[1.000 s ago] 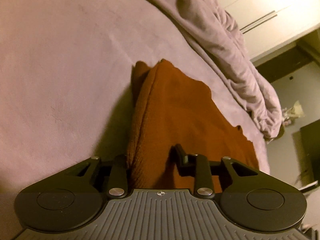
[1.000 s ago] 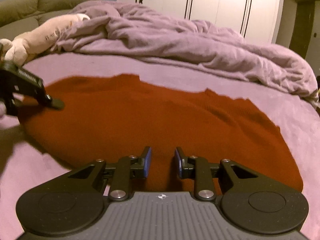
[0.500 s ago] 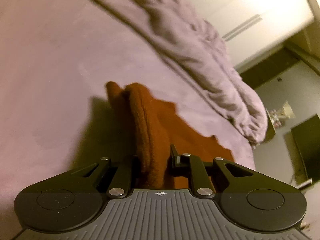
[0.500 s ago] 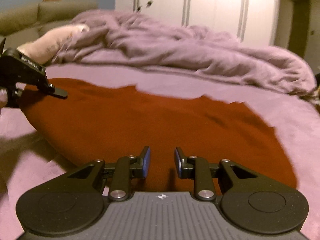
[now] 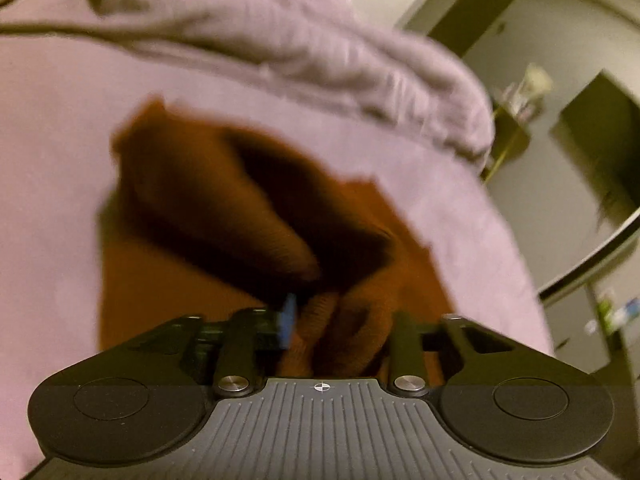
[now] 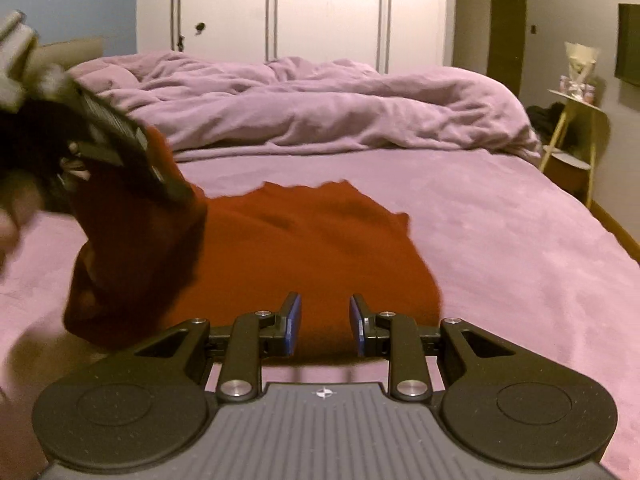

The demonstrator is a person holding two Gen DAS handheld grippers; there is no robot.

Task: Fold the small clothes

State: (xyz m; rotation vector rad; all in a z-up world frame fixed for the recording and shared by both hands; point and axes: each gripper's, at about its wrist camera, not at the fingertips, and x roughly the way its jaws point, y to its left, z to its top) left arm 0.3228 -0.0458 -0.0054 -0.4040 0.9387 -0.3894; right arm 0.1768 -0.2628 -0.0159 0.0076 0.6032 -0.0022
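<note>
1. Rust-orange knit garment (image 6: 304,248) lies on the bed (image 6: 520,240), mid-mattress, near edge just in front of the right gripper (image 6: 325,320). Partly folded: its left side is lifted and carried over the flat part.
2. Handling, my judgement: soft, limp, light knit. No stiffness, sags where unsupported, bunches easily. Ribbed texture should give the pads friction, so slip is unlikely. Not fragile.
3. Where to take hold: at a hem or a corner, pinching both layers together; a mid-panel grab would only pull up a peak and spoil the fold.
4. Left gripper (image 5: 340,320): a bunched wad of the knit sits between its fingers, and the jaws have just been opening. The left wrist view is motion-blurred; the blue pad (image 5: 289,320) looks slightly clear of the cloth, but I cannot tell for sure whether the pads press on it.
5. From the right wrist view the left gripper (image 6: 120,148) is raised over the garment's left side, with a dark fold hanging beneath it.
6. Right gripper: jaws stand apart, nothing clamped; garment edge shows in the gap beyond the pads, not gripped.
7. Around: crumpled lilac duvet (image 6: 320,108) heaped at the far side, well apart from the garment. White wardrobe (image 6: 320,8) behind. Small side stand (image 6: 572,132) at right holds items too small to identify.
</note>
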